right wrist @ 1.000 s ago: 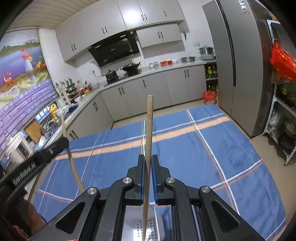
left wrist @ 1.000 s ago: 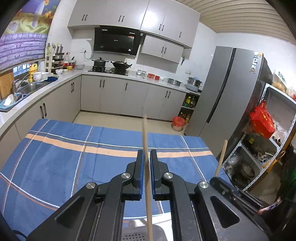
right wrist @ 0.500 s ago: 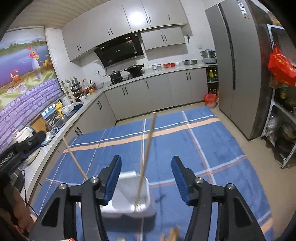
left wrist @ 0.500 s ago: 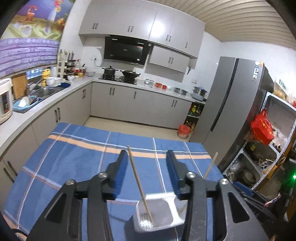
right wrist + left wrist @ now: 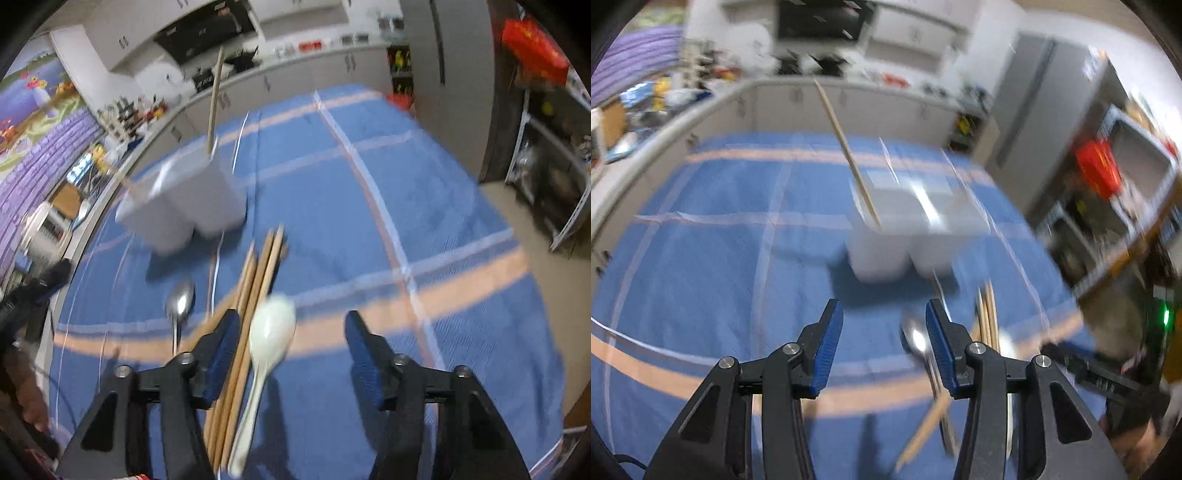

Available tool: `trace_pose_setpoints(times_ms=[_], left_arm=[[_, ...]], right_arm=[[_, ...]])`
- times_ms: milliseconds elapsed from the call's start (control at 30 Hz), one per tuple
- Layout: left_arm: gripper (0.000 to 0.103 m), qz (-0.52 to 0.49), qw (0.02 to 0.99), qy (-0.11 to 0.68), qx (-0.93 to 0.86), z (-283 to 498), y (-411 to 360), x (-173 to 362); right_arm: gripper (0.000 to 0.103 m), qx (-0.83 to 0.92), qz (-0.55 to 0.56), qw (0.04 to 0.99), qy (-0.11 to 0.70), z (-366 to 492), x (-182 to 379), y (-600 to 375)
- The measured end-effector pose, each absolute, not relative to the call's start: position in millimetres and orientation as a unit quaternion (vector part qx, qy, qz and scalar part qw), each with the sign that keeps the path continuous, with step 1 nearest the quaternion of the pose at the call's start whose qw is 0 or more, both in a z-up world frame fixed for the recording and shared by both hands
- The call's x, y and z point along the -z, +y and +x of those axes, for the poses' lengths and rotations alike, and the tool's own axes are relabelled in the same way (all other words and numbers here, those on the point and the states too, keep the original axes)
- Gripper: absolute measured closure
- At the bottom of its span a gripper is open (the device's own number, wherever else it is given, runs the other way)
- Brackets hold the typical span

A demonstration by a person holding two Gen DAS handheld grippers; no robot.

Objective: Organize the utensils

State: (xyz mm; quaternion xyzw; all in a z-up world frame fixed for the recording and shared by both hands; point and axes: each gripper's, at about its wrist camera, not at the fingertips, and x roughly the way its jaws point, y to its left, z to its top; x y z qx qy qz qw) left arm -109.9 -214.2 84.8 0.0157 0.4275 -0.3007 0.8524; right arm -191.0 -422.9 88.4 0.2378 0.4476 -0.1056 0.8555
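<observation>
A white two-compartment utensil holder (image 5: 916, 225) (image 5: 184, 203) stands on the blue checked tablecloth. One wooden chopstick (image 5: 846, 147) leans in its left compartment; another (image 5: 213, 99) stands in the other. Several wooden chopsticks (image 5: 255, 291) (image 5: 988, 314), a metal spoon (image 5: 180, 299) (image 5: 918, 339) and a white ceramic spoon (image 5: 271, 332) lie on the cloth in front of the holder. My left gripper (image 5: 884, 347) is open and empty, just left of the metal spoon. My right gripper (image 5: 291, 350) is open and empty above the white spoon. Both views are motion-blurred.
The tablecloth (image 5: 369, 206) covers the table to its edges. Kitchen counters (image 5: 701, 107) run behind and to the left, a grey fridge (image 5: 1027, 96) and open shelves (image 5: 546, 147) stand to the right.
Both grippers opened and let go of their chopsticks, which now stand in the holder. Both grippers pulled back and tilted down, bringing the loose utensils on the cloth into view.
</observation>
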Motion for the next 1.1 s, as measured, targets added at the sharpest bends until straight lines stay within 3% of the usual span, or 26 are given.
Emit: trace_pose_setpoints(times_ms=[167, 233, 300, 400, 700, 1100], left_arm=[[0.058, 0.063, 0.801, 0.477, 0.356, -134.6, -236.5, -40.2], [0.063, 0.080, 0.785, 0.492, 0.367, -138.3, -245.8, -27.0], [0.081, 0.096, 0.775, 0.505, 0.368, -138.9, -254.2, -18.7], [0.096, 0.088, 0.766, 0.516, 0.374, -138.0, -259.1, -17.9], [0.096, 0.040, 0.791, 0.529, 0.303, -118.5, -217.1, -14.7], [0.097, 0.006, 0.775, 0.544, 0.320, -131.7, -169.5, -35.0]], right_arm=[[0.056, 0.092, 0.210, 0.851, 0.472, -193.2, -73.1, -399.5], [0.060, 0.093, 0.194, 0.850, 0.481, -191.9, -68.5, -394.2], [0.065, 0.092, 0.182, 0.848, 0.489, -188.1, -64.1, -389.1], [0.067, 0.099, 0.159, 0.850, 0.492, -182.5, -59.2, -383.1], [0.072, 0.180, 0.109, 0.835, 0.508, -189.4, -57.9, -401.6], [0.067, 0.206, 0.208, 0.828, 0.479, -220.0, -78.4, -450.7]])
